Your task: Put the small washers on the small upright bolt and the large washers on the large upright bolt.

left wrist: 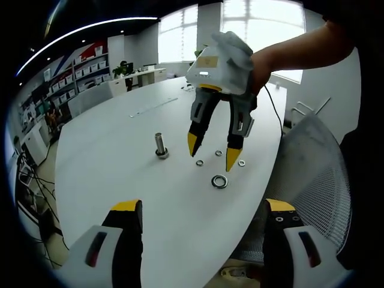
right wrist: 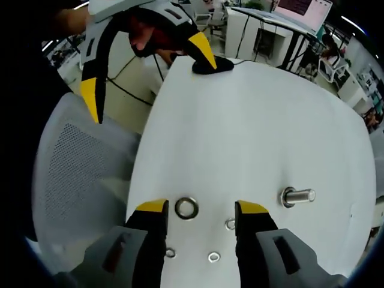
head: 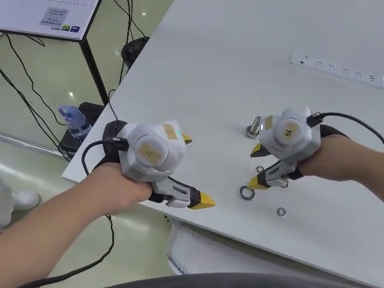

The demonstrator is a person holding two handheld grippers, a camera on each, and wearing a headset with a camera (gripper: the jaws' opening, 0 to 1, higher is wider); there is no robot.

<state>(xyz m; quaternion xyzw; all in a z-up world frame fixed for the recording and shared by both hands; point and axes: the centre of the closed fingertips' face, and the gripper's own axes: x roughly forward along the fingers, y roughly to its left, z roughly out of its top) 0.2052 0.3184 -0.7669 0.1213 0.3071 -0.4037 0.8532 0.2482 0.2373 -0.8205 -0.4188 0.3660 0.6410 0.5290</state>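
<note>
Right gripper (right wrist: 202, 207) first: I have its 2 fingers spread wide, gripping nothing. The large washer (right wrist: 186, 208) lies flat on the white table (right wrist: 252, 120), right in the gap between the 2 yellow tips and closer to the finger on the left of the right gripper view. 1 small washer (right wrist: 230, 224) sits just inside the other finger, almost against it. A 2nd small washer (right wrist: 170, 252) and a 3rd small washer (right wrist: 213, 257) lie farther back, under the open jaws toward the gripper body. The upright bolt (right wrist: 297, 195) stands outside that same finger, off to its far side, apart from all 4 washers. I cannot tell whether it is the small bolt or the large one. I also cannot tell whether the tips touch the table or hang just above it.

Now the left gripper (left wrist: 203, 207): its fingers are wide apart too, with nothing between them. It sits at the near table edge and points across at the right gripper. Seen from its fingers, everything lies well ahead. The large washer is nearest, roughly in line with the gap, and the bolt is beyond it, toward the finger on the left of the left gripper view.

A mesh chair (right wrist: 78, 180) shows below the table edge. A power strip (head: 336, 67) lies far beyond both grippers.
</note>
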